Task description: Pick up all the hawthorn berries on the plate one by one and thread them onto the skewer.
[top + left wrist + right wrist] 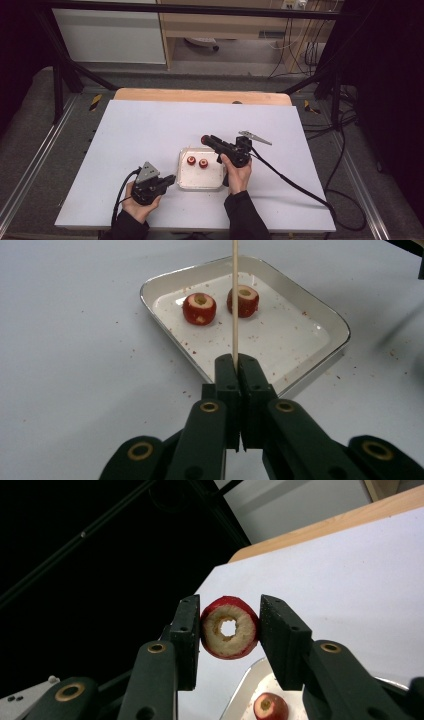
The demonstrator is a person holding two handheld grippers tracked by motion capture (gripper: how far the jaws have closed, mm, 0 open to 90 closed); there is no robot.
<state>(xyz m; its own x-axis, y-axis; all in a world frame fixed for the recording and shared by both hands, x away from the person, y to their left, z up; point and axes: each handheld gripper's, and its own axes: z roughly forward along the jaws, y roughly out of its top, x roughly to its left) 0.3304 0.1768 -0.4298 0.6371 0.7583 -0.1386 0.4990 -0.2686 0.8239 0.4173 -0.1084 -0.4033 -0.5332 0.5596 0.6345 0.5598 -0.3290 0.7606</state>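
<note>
A white metal tray holds two red cored fruit pieces, also seen from the left gripper view. My left gripper rests by the tray's left edge, shut on a thin wooden skewer that points over the tray. My right gripper hovers above the tray's far edge, shut on a third cored red fruit piece whose hole faces the camera. One tray piece shows below it.
A white board covers a wooden table. Red crumbs speckle the tray and the board near it. Cables trail from both grippers. A black frame and dark floor surround the table.
</note>
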